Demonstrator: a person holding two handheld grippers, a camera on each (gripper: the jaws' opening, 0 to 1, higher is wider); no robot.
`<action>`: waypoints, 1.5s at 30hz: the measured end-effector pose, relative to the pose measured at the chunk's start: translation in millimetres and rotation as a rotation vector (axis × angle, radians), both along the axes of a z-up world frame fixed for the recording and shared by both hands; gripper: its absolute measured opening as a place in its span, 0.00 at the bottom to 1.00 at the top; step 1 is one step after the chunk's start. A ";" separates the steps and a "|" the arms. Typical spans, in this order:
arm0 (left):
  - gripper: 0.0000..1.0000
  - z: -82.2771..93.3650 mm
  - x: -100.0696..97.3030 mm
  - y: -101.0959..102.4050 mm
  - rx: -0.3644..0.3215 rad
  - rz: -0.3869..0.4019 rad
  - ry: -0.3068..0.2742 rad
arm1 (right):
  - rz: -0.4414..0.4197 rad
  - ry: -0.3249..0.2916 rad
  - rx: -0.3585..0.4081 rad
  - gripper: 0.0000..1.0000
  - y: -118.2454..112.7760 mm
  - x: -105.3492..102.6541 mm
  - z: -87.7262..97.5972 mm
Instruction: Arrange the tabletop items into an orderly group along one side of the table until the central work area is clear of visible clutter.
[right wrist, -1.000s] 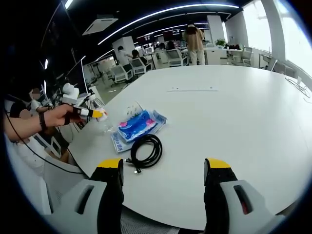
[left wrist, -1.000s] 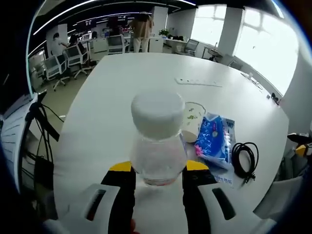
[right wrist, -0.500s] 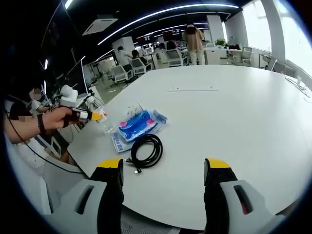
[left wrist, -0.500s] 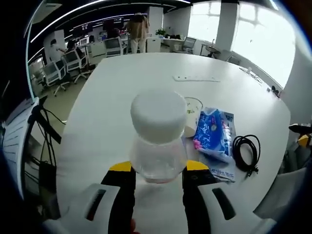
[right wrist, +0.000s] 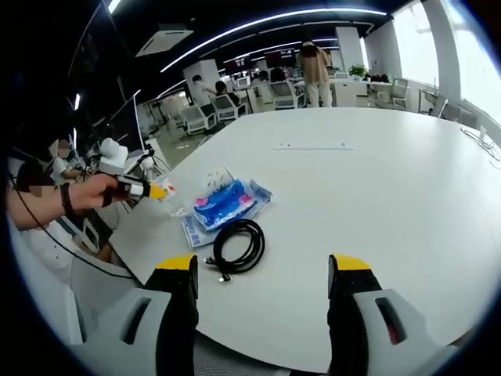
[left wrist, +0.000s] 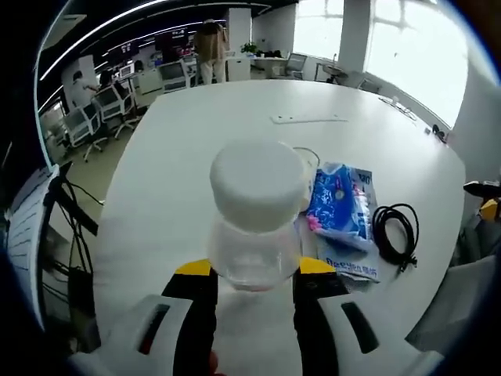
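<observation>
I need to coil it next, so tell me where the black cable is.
In the right gripper view the black cable lies coiled on the white table near its edge, right beside the blue packet, ahead of the open right gripper.

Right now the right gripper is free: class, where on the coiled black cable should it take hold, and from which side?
Grip the coiled black cable across its bundled loop, not the loose plug end. It lies flat on the white table beside the blue tissue pack, so bring the open right gripper down from above, one jaw inside the loop, one outside, probably on the side away from the pack.
</observation>
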State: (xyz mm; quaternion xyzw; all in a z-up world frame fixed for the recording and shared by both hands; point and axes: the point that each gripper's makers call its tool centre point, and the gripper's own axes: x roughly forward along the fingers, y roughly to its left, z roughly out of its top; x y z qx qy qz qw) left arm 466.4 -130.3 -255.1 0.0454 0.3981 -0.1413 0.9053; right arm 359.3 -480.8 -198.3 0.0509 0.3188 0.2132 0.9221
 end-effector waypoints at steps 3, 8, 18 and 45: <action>0.37 -0.1 -0.6 -0.4 0.000 0.004 -0.002 | -0.003 -0.003 0.001 0.67 -0.8 0.1 1.1; 0.36 -0.8 -0.9 -0.4 0.004 0.001 0.000 | -0.002 0.000 -0.001 0.67 -2.2 -2.1 -0.4; 0.39 -3.9 -1.7 -2.1 -0.004 -0.014 0.024 | -0.006 -0.001 0.007 0.67 -3.3 -4.3 -0.7; 0.50 -1.3 24.7 -4.8 -0.069 -0.018 -0.039 | 0.011 0.015 0.013 0.66 1.8 -4.2 -5.7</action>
